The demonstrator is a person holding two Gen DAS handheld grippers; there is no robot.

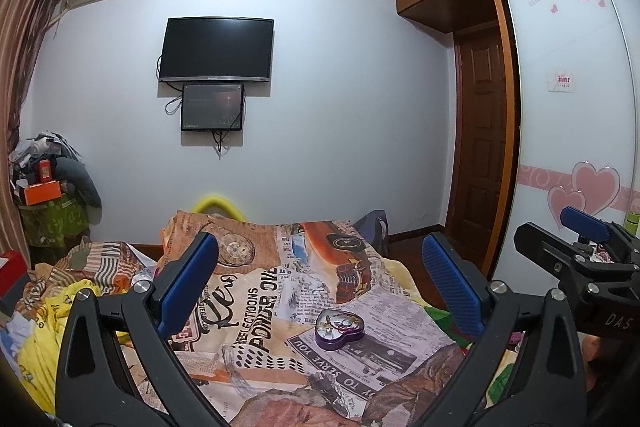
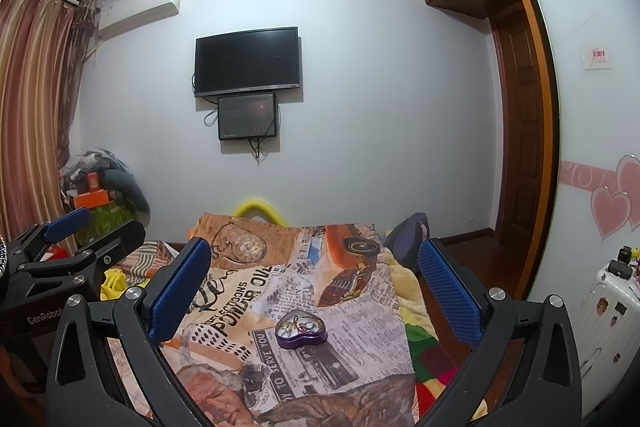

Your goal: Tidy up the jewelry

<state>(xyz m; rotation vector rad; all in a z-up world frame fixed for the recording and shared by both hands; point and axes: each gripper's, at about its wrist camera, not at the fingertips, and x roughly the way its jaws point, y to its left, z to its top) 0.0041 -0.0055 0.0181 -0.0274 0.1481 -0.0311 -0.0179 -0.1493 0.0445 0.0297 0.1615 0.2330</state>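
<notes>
Both the left gripper [image 1: 320, 267] and right gripper [image 2: 316, 271] hover spread wide and empty above the bed [image 1: 248, 291], where a purple heart-shaped jewelry tin [image 1: 339, 329] lies lidless on the newspaper-print bedspread

The left hand-held gripper [image 1: 320, 277] and right hand-held gripper [image 2: 314, 277] are held level, side by side, both with blue-padded jaws spread wide and gripping nothing.
</notes>
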